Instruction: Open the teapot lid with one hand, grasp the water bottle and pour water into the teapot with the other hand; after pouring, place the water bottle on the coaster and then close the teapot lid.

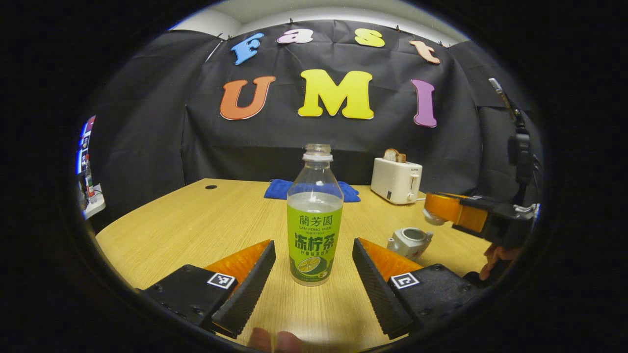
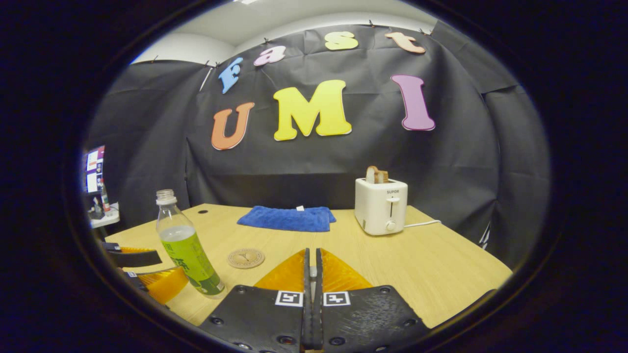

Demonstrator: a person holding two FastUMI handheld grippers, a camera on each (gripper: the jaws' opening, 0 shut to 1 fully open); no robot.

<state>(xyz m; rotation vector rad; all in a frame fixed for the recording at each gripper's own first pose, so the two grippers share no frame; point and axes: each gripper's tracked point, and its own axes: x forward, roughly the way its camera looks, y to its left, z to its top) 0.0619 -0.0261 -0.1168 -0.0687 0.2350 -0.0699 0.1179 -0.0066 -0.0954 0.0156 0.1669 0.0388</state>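
The left gripper (image 1: 314,274) stood wide open around the clear plastic bottle (image 1: 314,215), untouching, on the woodgrain desk (image 1: 196,225). The right gripper (image 2: 312,267) pinched the teapot lid (image 1: 433,216) above the open teapot (image 1: 410,241); a round coaster (image 2: 246,258) lay near.

Clear bottle (image 1: 314,215) with green label, blue cloth (image 2: 286,218), cream toaster (image 2: 380,206), pale wood-grain table (image 2: 431,264).
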